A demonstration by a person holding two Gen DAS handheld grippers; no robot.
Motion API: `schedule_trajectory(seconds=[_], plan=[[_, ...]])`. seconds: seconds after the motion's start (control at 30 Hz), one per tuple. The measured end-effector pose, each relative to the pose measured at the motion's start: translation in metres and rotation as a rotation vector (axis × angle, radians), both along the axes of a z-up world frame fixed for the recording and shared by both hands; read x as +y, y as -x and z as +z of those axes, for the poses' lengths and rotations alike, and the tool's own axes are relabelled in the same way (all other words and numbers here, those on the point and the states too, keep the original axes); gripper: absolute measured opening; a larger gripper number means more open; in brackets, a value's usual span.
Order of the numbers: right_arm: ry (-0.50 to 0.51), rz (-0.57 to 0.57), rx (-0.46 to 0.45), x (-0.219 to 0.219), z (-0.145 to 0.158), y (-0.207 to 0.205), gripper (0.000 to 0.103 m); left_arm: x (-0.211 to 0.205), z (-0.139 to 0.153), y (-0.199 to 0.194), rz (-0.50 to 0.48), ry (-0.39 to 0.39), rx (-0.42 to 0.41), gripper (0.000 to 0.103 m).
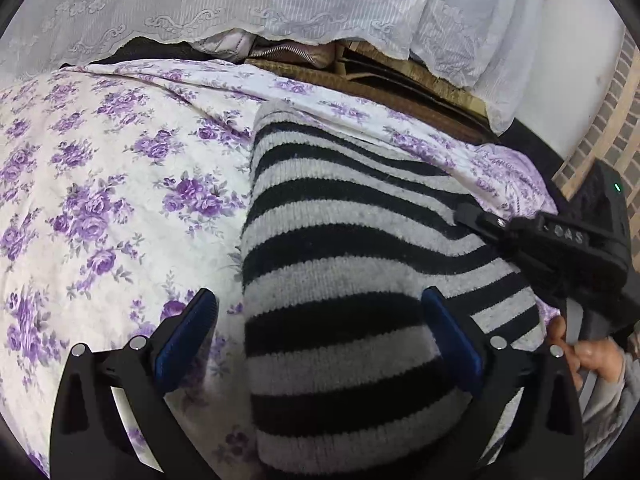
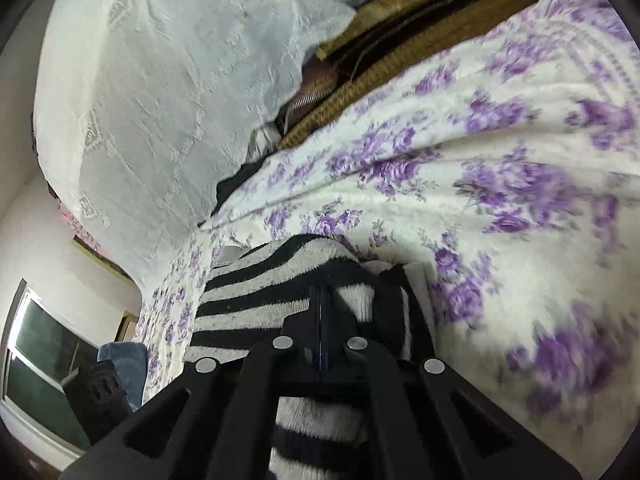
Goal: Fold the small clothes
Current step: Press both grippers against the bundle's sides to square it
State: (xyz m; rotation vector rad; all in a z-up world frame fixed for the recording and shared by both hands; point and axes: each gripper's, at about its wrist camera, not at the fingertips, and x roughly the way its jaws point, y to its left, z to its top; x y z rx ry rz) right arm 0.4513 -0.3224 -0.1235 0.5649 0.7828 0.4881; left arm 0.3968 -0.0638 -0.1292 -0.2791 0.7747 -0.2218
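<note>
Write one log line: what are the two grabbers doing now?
left gripper: open over striped sweater | right gripper: shut on striped sweater | surface: flowered sheet

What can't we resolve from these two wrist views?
- Left wrist view: near end of the striped garment is cut off by the bottom edge and the open left tool.
- Right wrist view: the shut right tool covers its pinch point on the garment, so how much knit it holds is unclear.
- Right wrist view: floral bedspread on the right is motion-blurred.
</note>
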Motion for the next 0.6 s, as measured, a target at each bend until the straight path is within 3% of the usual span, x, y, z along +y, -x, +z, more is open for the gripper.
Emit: schedule_trajectory(seconds=[0.07, 0.13, 0.33, 0.6], plan=[[0.071, -0.025, -0.052, 0.004, 0.012, 0.019, 0.009, 0.004, 0.006, 0.011, 0.031, 0.001, -0.044, 0.099], [0.109, -0.027, -0.109, 0.010, 0.024, 0.040, 0.027, 0.006, 0.013, 0.026, 0.048, -0.006, -0.098, 0.099], [0.157, 0.011, -0.186, 0.026, 0.045, 0.089, 0.028, 0.010, 0.024, 0.064, 0.070, -0.038, -0.164, 0.099], [0.240, 0.032, -0.238, 0.032, 0.048, 0.150, 0.034, 0.008, 0.028, 0.090, 0.068, -0.084, -0.180, 0.099]])
